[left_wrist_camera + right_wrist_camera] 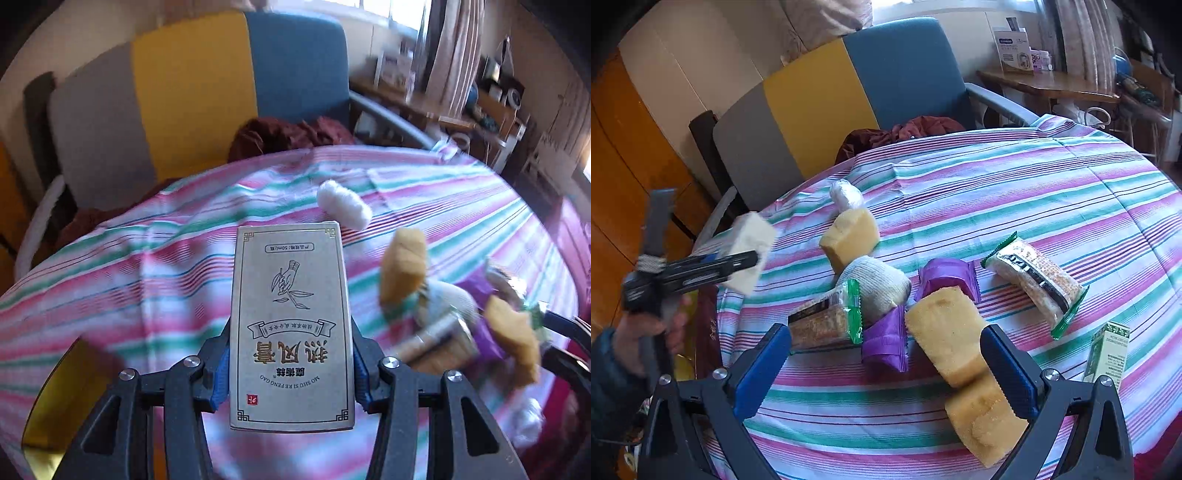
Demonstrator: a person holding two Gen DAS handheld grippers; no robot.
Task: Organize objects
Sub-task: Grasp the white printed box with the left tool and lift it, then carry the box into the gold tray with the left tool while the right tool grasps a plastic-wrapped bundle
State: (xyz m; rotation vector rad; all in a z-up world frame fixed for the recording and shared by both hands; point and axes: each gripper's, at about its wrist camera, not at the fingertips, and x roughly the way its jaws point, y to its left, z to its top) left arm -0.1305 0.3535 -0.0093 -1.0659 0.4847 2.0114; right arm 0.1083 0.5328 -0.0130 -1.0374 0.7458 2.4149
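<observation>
Two grippers over striped tablecloth (997, 184), left jaws gripping box (291, 325), right jaws open.

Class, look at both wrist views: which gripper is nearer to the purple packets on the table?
Right. The right gripper hangs open just over the purple packets; the left gripper, clamped on a box, is off past the table's left edge.
</observation>
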